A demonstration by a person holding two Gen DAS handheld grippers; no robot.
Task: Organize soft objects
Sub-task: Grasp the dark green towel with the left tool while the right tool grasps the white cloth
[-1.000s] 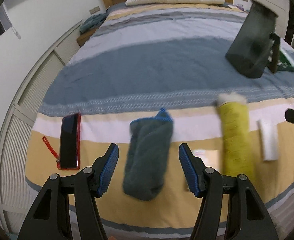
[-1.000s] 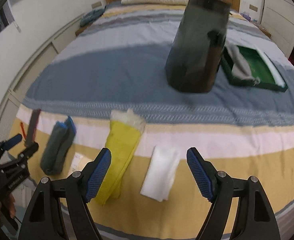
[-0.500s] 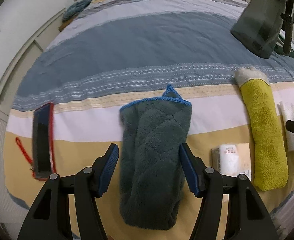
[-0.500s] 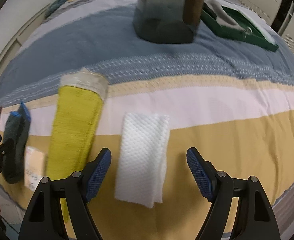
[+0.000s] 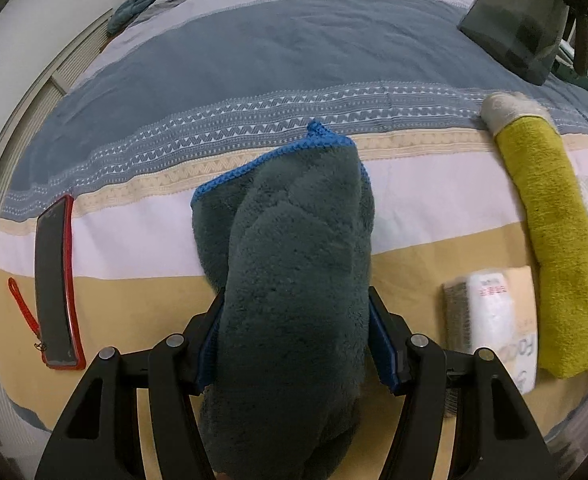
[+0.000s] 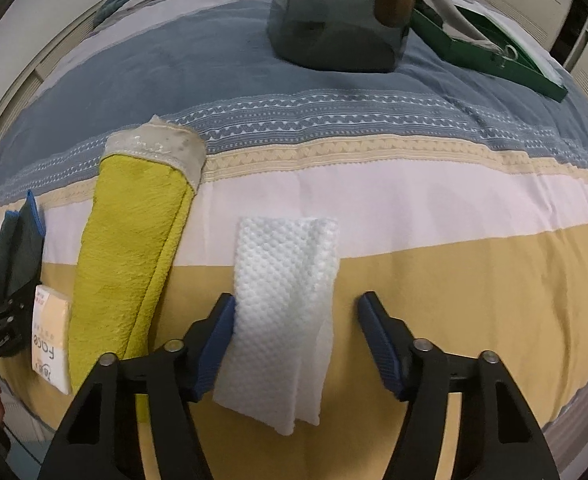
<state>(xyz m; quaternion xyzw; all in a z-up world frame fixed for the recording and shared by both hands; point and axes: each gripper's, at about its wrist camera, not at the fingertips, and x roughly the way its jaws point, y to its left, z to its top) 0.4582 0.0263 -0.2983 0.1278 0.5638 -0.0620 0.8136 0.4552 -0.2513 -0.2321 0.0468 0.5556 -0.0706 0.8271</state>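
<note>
A folded dark teal towel with blue trim [image 5: 294, 272] lies on the striped bed. My left gripper [image 5: 294, 344] is open with its blue pads on both sides of the towel's near end, touching its flanks. A folded white textured cloth [image 6: 283, 300] lies near the bed's front edge. My right gripper [image 6: 296, 344] is open around its near end; the left pad touches the cloth's edge, the right pad stands apart. A rolled yellow towel [image 6: 133, 256] lies between the two cloths and also shows in the left wrist view [image 5: 550, 240].
A red-cased phone [image 5: 55, 284] with a strap lies left of the teal towel. A tissue pack [image 5: 490, 320] sits between the teal and yellow towels. A dark grey bin [image 6: 342, 12] and a green tray [image 6: 486, 48] stand further back on the bed.
Both grippers moved forward and down over the bed. The left one now straddles the teal towel; the right one now straddles the white cloth. Both stay open.
</note>
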